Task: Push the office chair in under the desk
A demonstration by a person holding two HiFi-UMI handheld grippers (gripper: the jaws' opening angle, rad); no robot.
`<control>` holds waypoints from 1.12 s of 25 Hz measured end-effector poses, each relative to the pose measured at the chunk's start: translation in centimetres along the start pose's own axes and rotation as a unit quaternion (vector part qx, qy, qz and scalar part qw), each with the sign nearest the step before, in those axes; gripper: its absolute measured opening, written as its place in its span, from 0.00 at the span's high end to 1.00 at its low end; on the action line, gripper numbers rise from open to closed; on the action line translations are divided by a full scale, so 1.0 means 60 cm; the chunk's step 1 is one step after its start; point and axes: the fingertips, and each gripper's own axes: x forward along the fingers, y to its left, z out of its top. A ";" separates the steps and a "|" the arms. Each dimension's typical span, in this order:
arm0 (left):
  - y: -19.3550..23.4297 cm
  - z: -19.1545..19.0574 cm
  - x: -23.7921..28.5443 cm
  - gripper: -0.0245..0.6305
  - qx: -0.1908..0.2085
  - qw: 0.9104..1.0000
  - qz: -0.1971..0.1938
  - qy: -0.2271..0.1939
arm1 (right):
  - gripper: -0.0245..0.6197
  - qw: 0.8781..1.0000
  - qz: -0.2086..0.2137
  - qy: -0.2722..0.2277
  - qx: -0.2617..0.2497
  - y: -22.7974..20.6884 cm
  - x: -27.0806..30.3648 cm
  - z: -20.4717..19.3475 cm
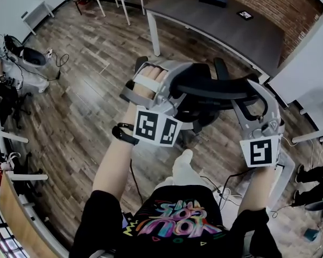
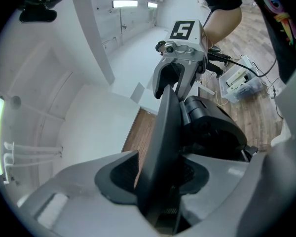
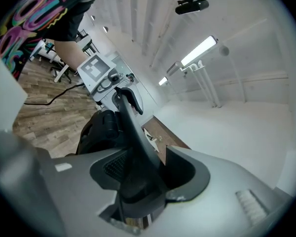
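Left gripper [image 2: 159, 179] around chair [image 1: 218, 92], plank floor [image 1: 86, 90]

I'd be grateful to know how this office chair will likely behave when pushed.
The office chair probably moves easily over the smooth plank floor. Pushed high on the backrest, which the left gripper and right gripper straddle, it may swivel or rock. The thin backrest edge looks rigid.
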 end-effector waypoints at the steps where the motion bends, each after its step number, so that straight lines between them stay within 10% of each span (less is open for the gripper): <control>1: 0.003 -0.006 0.008 0.70 0.000 1.000 0.001 -0.001 | 0.65 1.000 0.002 0.003 0.001 -0.003 0.008 -0.005; 28: 0.061 -0.121 0.220 0.72 0.010 1.000 0.000 -0.024 | 0.65 1.000 0.010 0.013 0.010 -0.111 0.205 -0.120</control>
